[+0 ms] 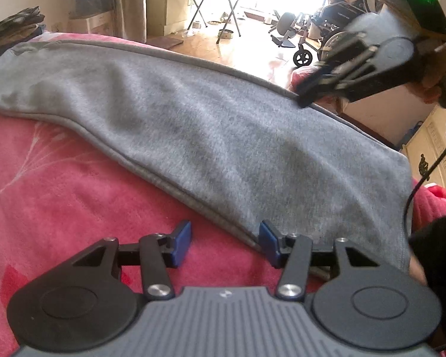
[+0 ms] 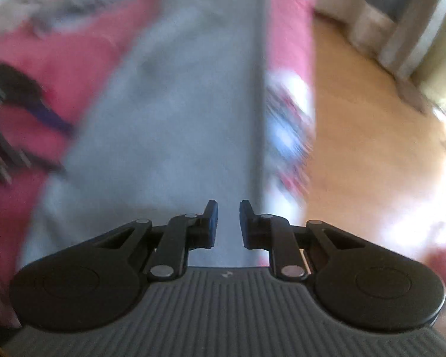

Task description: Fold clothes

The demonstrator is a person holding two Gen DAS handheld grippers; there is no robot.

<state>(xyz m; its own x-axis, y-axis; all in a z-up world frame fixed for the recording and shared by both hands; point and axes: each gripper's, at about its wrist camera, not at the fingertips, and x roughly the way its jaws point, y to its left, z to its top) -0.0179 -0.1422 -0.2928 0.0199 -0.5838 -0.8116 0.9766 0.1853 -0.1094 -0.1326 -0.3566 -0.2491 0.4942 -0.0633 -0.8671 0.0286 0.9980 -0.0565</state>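
Grey sweatpants [image 1: 211, 125] lie folded lengthwise on a pink blanket [image 1: 44, 196], running from the far left to the near right. My left gripper [image 1: 224, 242] is open and empty, low over the pants' near folded edge, its right pad beside that edge. My right gripper [image 1: 307, 95] shows in the left wrist view at the pants' far edge, fingers close together. In the blurred right wrist view the right gripper [image 2: 228, 223] is narrowly open over the grey pants [image 2: 175, 113], holding nothing.
The bed's far edge drops to a wooden floor [image 2: 365, 125]. A folding table [image 1: 214, 3] and a wheelchair [image 1: 327, 26] stand beyond. Dark folded clothes [image 1: 12, 29] lie at the far left. A cable [image 1: 422, 175] hangs at the right.
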